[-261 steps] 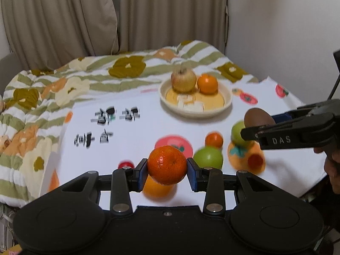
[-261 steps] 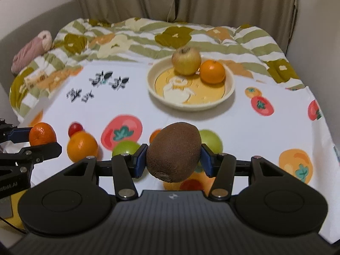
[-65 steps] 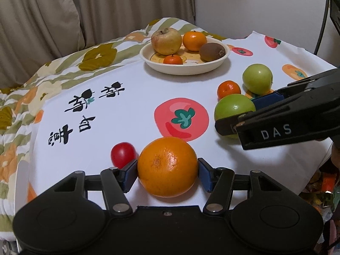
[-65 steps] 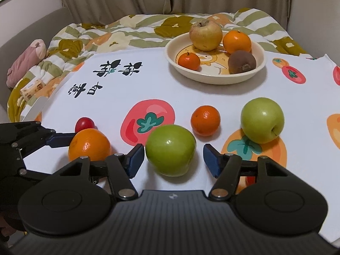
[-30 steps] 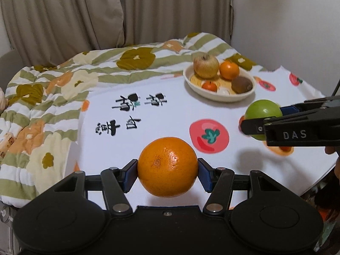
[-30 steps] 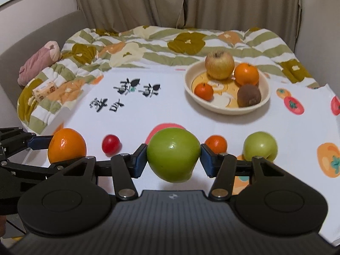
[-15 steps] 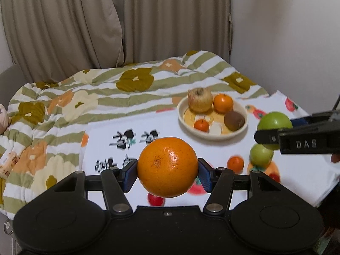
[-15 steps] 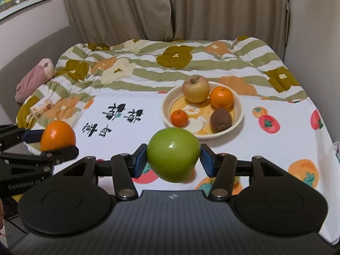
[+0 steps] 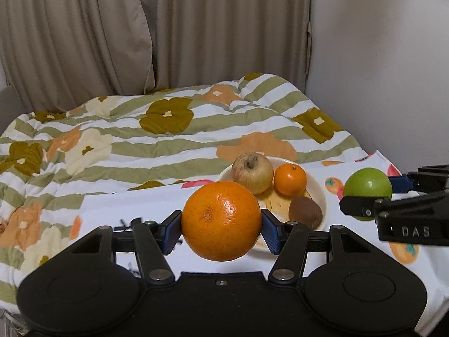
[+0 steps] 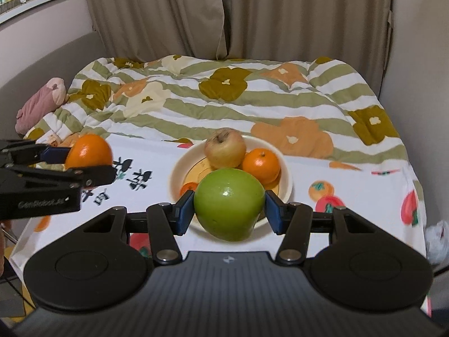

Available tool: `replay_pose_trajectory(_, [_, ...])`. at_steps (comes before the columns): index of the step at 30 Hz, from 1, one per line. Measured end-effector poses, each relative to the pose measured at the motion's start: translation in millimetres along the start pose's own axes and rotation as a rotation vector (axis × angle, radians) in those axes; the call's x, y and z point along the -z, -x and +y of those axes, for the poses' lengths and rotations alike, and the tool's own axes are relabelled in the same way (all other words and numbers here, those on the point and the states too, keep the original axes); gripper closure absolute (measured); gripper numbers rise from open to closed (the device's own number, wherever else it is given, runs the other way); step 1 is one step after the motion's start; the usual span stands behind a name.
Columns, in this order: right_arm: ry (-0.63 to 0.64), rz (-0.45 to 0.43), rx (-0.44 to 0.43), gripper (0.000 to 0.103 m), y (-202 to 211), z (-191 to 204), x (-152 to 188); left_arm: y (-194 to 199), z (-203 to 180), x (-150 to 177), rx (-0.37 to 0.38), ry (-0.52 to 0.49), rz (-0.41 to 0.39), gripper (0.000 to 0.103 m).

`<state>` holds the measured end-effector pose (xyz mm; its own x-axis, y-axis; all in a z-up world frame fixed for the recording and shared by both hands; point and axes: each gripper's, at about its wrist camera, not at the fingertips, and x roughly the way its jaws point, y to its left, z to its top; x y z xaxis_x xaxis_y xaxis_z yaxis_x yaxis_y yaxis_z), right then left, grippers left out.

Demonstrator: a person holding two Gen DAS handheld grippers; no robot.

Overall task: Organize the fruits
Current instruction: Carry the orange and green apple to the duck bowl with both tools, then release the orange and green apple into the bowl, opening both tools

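Note:
My left gripper (image 9: 221, 221) is shut on a large orange (image 9: 221, 220) and holds it in the air in front of the cream bowl (image 9: 320, 193). My right gripper (image 10: 229, 205) is shut on a green apple (image 10: 229, 203), also raised, just before the bowl (image 10: 286, 174). The bowl holds a yellowish apple (image 9: 252, 172), a mandarin (image 9: 290, 179) and a kiwi (image 9: 305, 212); a small tangerine (image 10: 188, 187) shows in the right wrist view. The right gripper with its apple (image 9: 367, 188) shows at the right of the left wrist view. The left gripper's orange (image 10: 89, 151) shows at the left of the right wrist view.
The bowl stands on a white cloth with fruit prints (image 10: 364, 185) on a table. Behind it lies a striped flowered quilt (image 10: 224, 98) on a bed, with curtains (image 10: 280, 14) at the back. A pink soft toy (image 10: 39, 104) lies at far left.
Both grippers have risen and moved forward toward the bowl with their fruit held. The loose fruit on the cloth has dropped out of sight below them.

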<state>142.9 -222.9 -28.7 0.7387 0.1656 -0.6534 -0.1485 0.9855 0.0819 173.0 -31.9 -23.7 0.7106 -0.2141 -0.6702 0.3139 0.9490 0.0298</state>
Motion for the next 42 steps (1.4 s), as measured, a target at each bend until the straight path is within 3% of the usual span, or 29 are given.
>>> replay_pose_trajectory(12, [0.039, 0.063, -0.054, 0.035, -75.6, -31.8, -16.2, -109.6, -11.5, -24.1, -0.023, 0.023, 0.117, 0.040])
replay_pose_trajectory(20, [0.053, 0.077, -0.084, 0.035, -100.9, -39.1, -15.5, -147.0, -12.7, -27.3, -0.048, 0.021, 0.170, 0.040])
replay_pose_trajectory(27, [0.058, 0.086, -0.091, 0.035, -108.2, -42.4, -14.2, -155.8, -17.8, -25.9, -0.043, -0.004, 0.201, 0.039])
replay_pose_trajectory(30, [0.058, 0.088, -0.091, 0.035, -108.9, -42.8, -14.4, -150.1, -17.4, -29.5, -0.050, -0.007, 0.173, 0.019])
replay_pose_trajectory(35, [0.065, 0.085, -0.092, 0.035, -105.0, -42.2, -15.6, -137.1, -11.3, -36.6, -0.064, 0.003, 0.145, 0.017])
replay_pose_trajectory(42, [0.096, 0.074, -0.091, 0.035, -100.2, -38.7, -19.1, -104.8, 3.2, -35.6, -0.096, 0.042, 0.110, 0.005])
